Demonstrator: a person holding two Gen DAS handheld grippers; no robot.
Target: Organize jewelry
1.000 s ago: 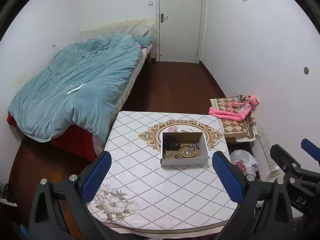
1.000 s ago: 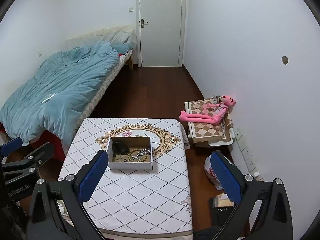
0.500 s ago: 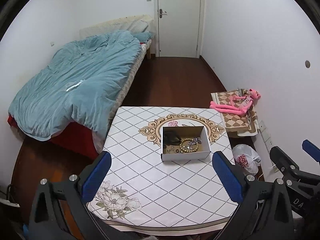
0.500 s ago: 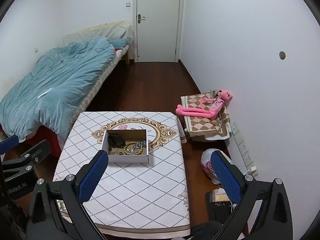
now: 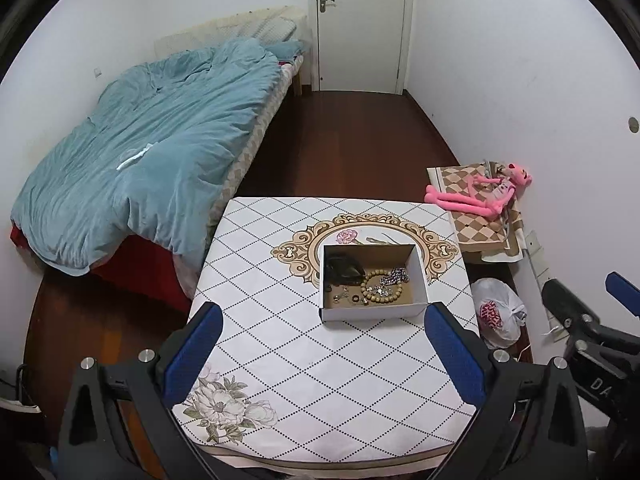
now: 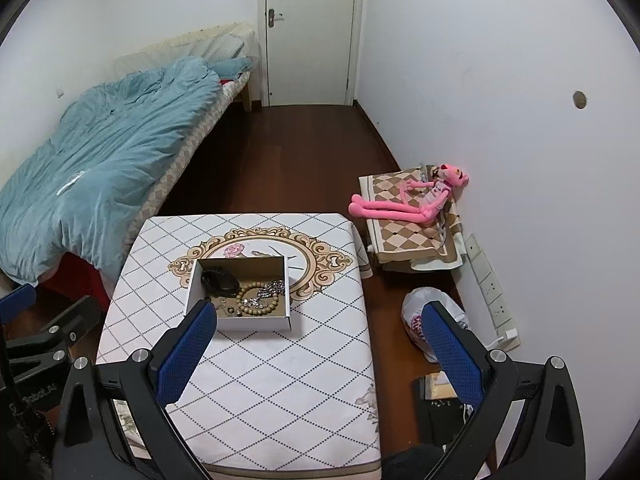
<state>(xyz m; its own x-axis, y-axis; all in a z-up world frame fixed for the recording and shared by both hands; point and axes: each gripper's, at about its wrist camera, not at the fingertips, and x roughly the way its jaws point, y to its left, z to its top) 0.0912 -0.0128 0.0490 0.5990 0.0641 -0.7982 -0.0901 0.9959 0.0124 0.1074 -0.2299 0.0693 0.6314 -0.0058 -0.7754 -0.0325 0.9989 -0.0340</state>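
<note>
A small white cardboard box (image 5: 372, 310) (image 6: 256, 323) sits near the middle of a table with a diamond-patterned cloth (image 5: 304, 360) (image 6: 280, 380). Inside lie a wooden bead bracelet (image 5: 382, 289) (image 6: 259, 299), a silvery chain (image 5: 394, 276) (image 6: 272, 289), a dark object (image 5: 342, 270) (image 6: 219, 280) and several small pieces. My left gripper (image 5: 324, 356) hovers open above the table's near half, short of the box. My right gripper (image 6: 316, 354) is open too, above the table's right edge, its left finger overlapping the box's near left corner. Neither holds anything.
A bed with a teal duvet (image 5: 152, 152) stands left of the table. On the floor to the right are a pink plush toy (image 5: 480, 196) on a checked cushion, a white plastic bag (image 5: 496, 312), and a power strip (image 6: 490, 284) by the wall. A shut door (image 5: 360, 24) is beyond.
Both grippers have risen and drawn back slightly, so the table and box sit lower and nearer the middle of each view. Their jaws stay open.
</note>
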